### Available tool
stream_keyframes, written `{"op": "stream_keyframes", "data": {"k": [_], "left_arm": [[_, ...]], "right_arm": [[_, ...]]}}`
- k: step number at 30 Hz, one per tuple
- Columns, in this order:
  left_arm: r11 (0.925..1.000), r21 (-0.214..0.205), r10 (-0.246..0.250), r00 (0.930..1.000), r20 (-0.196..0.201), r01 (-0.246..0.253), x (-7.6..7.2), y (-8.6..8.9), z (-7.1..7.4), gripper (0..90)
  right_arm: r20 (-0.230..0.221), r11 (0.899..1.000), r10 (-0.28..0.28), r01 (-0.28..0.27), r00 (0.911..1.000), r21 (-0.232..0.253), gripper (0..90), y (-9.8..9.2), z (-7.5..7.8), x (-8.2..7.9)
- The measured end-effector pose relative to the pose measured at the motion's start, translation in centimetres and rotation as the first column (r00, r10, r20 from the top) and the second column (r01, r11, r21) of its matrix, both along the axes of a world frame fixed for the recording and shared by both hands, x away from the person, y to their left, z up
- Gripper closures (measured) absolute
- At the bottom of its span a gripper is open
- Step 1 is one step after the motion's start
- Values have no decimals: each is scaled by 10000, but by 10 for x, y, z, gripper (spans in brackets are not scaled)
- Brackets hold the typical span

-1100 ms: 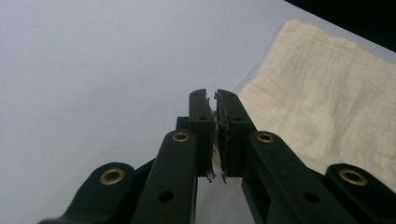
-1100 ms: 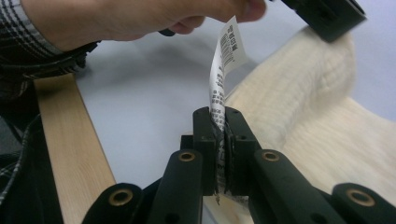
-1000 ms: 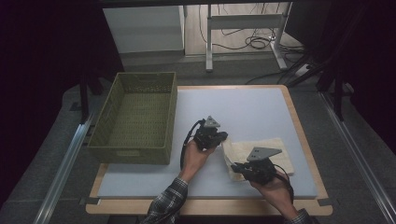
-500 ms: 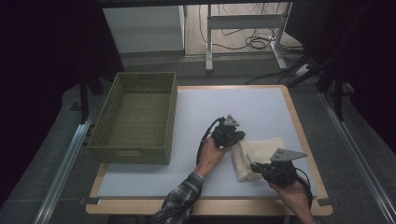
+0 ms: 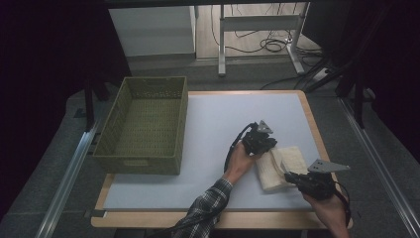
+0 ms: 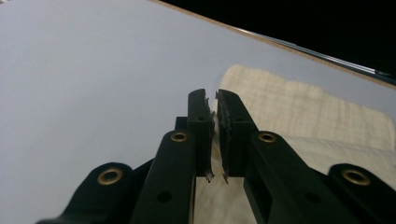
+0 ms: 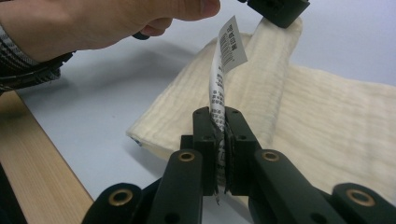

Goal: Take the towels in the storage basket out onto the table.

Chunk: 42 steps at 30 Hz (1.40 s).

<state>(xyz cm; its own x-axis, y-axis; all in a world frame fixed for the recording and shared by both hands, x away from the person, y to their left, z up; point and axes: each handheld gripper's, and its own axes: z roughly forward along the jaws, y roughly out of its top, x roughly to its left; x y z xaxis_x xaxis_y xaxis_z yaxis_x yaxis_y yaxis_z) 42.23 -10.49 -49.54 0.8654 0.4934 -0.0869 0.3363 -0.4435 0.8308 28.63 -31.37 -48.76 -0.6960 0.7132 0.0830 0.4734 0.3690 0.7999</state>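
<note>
Seen from above: pale blue table [image 5: 213,124] with a wooden rim; cream cloth [image 5: 280,166] folded near its right front corner, close to the rim; wide bare surface beyond and to the left of it; woven green basket [image 5: 141,126] at the left edge, well apart from the cloth.

Left gripper [image 5: 258,141] at the cloth's far left corner, jaws nearly together on a thin cloth edge; in the left gripper view [image 6: 216,100] a slim gap between the black jaws with cream cloth running down through it; pinch point hard to make out from above, hidden under the gripper body.

Right gripper [image 5: 302,179] at the cloth's near edge, just inside the table's front rim; its tips lost in shadow from above; plain in the right gripper view [image 7: 219,116]: jaws clamped on a white printed care label [image 7: 224,60] standing up from the cloth; left hand [image 7: 93,23] and sleeve cut off at the top left there.
</note>
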Motion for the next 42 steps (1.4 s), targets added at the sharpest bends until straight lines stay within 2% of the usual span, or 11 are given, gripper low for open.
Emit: {"op": "stream_keyframes", "data": {"k": [8, 16, 18, 21, 24, 25, 29, 30, 31, 37, 42], "left_arm": [[9997, 133, -185, 9995, 253, 181, 3, -26, 8, 836], [9999, 87, -138, 9998, 134, 137, 7, -48, 7, 826], [9997, 211, -151, 9999, 40, 150, 9, -52, 4, 781], [9998, 196, -65, 10000, -25, 66, 9, -54, 2, 635], [9999, 78, 105, 9999, 1, -105, 8, -53, 2, 524], [9998, 149, 151, 9998, 90, -152, 7, -50, 3, 502], [9989, 81, 455, 9986, 285, -458, 3, -37, 8, 454], [9985, 135, 518, 9983, 272, -522, 1, -27, 9, 437], [9985, 135, 518, 9983, 272, -522, 1, -27, 9, 424], [9980, 169, 598, 9980, 202, -602, -10, 2, 6, 400], [9976, 287, 621, 9980, 138, -625, -16, 12, 1, 384]], "right_arm": [[41, 9988, -484, 484, 9988, -5, 852, -21, 3, -2], [52, 9954, -947, 947, 9955, -143, 847, -36, 1, 0], [0, 9943, -1044, 1043, 9945, -228, 845, -38, -3, 1], [13, 9914, -1261, 1261, 9920, -342, 819, -42, -8, 2], [27, 9886, -1443, 1443, 9895, -419, 762, -45, -9, 2], [19, 9856, -1600, 1599, 9871, -552, 689, -48, -7, 1], [244, 9797, -1817, 1831, 9831, -820, 628, -55, -1, -2], [349, 9755, -1953, 1978, 9801, -958, 604, -61, 3, -4], [408, 9719, -2061, 2094, 9777, -1078, 591, -64, 6, -4], [768, 9575, -2516, 2597, 9648, -1258, 552, -74, 21, -1], [855, 9609, -2421, 2510, 9665, -1169, 565, -68, 27, 1]]}}
